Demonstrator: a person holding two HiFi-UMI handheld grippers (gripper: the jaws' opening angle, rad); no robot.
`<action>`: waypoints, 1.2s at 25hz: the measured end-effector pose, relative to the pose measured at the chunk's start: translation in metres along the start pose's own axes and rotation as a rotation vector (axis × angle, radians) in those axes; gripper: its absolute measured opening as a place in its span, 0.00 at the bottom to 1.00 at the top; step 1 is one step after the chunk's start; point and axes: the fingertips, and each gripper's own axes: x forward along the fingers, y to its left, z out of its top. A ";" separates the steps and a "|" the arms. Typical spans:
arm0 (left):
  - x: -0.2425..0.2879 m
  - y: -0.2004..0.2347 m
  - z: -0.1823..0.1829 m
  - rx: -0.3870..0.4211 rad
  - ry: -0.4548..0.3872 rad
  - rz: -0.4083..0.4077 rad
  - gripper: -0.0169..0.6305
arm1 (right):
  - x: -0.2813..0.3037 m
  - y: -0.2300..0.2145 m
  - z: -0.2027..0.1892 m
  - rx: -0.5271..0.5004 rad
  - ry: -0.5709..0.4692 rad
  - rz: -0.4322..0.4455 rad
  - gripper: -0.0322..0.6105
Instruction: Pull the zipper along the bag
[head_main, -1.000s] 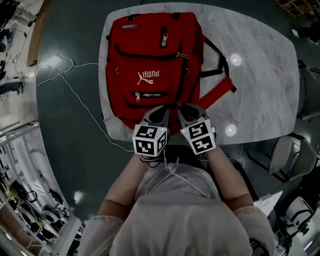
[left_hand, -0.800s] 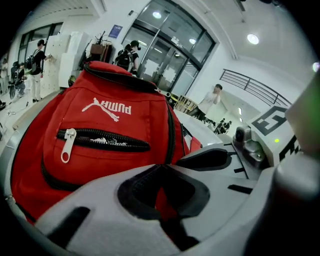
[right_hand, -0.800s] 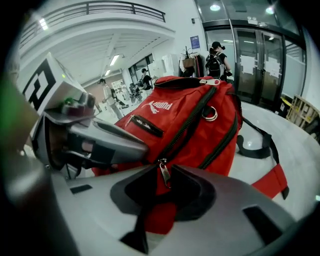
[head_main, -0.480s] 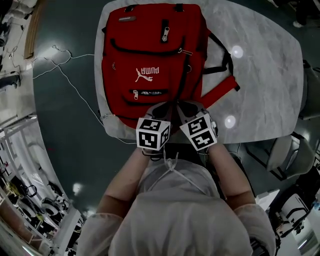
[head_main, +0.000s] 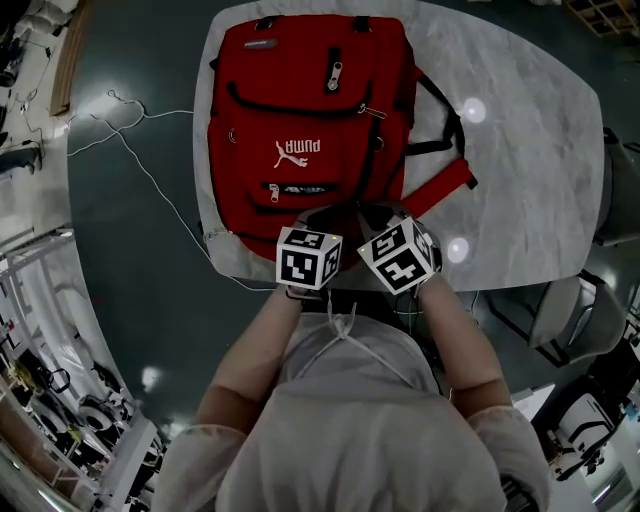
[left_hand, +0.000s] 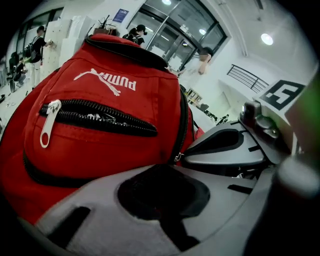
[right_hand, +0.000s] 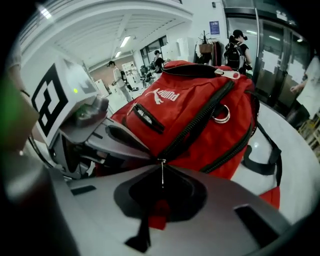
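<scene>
A red fabric bag (head_main: 300, 130) with black zips lies flat on a rounded marble table (head_main: 530, 170). At its near edge the right gripper (head_main: 378, 214) is clamped on the thin metal pull (right_hand: 161, 174). Just beside it, the left gripper (left_hand: 167, 172) has its jaws closed on bag cloth.

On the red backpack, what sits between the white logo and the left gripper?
A small front pocket's black zipper crosses between logo and left gripper; left gripper view and head view both show it.
</scene>
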 end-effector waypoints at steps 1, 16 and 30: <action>0.000 0.000 0.000 0.008 0.000 0.004 0.06 | 0.000 -0.001 0.000 0.001 0.010 0.001 0.10; 0.001 0.001 0.001 0.074 -0.006 0.042 0.05 | -0.016 -0.038 0.019 -0.139 -0.009 -0.098 0.09; 0.001 0.001 0.000 0.083 0.015 0.030 0.05 | -0.032 -0.066 0.052 -0.225 -0.042 -0.206 0.09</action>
